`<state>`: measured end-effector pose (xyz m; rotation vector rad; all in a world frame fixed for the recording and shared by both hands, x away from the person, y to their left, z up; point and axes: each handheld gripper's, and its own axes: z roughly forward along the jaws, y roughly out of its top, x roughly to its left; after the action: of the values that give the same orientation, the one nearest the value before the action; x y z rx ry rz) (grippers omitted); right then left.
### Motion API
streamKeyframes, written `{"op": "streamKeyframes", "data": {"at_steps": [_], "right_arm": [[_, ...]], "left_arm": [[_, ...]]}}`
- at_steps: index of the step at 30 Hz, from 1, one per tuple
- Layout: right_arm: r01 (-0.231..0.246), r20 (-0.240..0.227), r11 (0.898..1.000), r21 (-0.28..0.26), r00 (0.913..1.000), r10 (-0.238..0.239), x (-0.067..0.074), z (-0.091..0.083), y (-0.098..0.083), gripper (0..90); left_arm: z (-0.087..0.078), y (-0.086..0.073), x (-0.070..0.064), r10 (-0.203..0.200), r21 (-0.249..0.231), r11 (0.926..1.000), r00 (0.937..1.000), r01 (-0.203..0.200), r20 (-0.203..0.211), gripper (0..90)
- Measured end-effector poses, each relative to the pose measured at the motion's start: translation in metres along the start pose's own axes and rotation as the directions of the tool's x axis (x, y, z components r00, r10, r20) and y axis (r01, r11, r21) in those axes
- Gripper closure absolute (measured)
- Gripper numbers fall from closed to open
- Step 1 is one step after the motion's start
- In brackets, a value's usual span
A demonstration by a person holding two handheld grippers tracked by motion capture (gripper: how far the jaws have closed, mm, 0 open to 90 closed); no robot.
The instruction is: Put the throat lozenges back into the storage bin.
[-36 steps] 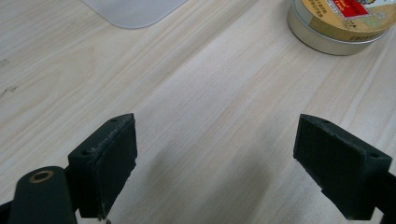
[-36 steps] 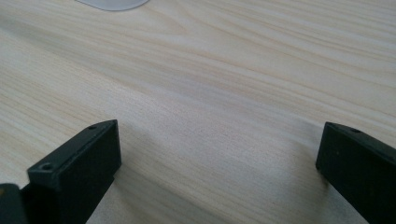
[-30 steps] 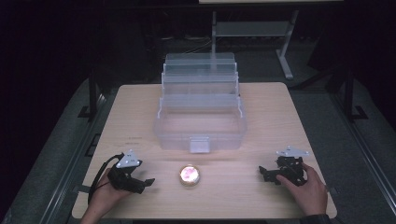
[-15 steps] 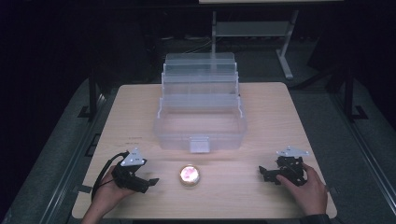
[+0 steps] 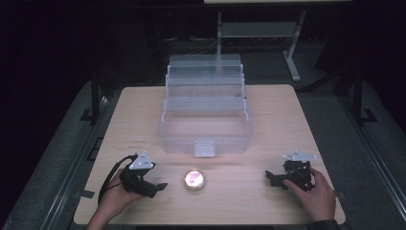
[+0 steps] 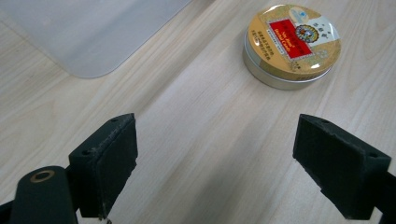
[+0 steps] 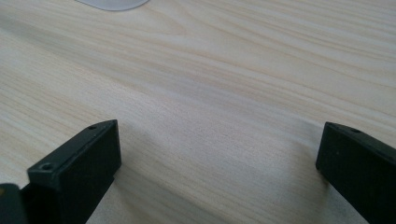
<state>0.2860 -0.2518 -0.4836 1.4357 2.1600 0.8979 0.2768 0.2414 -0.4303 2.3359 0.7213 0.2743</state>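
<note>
Left gripper [image 6: 215, 172] jaws spread wide, nothing held, round tin [image 6: 292, 44] on the table [image 5: 287, 120] ahead, right of the jaw line, near the clear tiered box [image 5: 206, 115]; risk: off-centre close nudges the low tin sideways instead of clamping.

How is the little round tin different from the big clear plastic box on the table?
The round tin is small, low and opaque metal, with a gold lid bearing a red label; the clear plastic box is far larger, rectangular and see-through. The tin is shut with its lid on, while the box stands open, its stepped trays rising toward the back. The tin lies nearer the left gripper. Both rest on the wooden table.
</note>
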Motion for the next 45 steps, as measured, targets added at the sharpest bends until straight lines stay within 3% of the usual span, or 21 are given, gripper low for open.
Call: {"op": "streamKeyframes", "data": {"at_steps": [45], "right_arm": [[0.0, 0.0, 1.0, 0.0, 1.0, 0.0, 0.0, 0.0, 0.0, 0.0]], "left_arm": [[0.021, 0.04, -0.019, 0.072, 0.009, 0.9973, 0.9943, -0.073, 0.079, 13.4]]}}
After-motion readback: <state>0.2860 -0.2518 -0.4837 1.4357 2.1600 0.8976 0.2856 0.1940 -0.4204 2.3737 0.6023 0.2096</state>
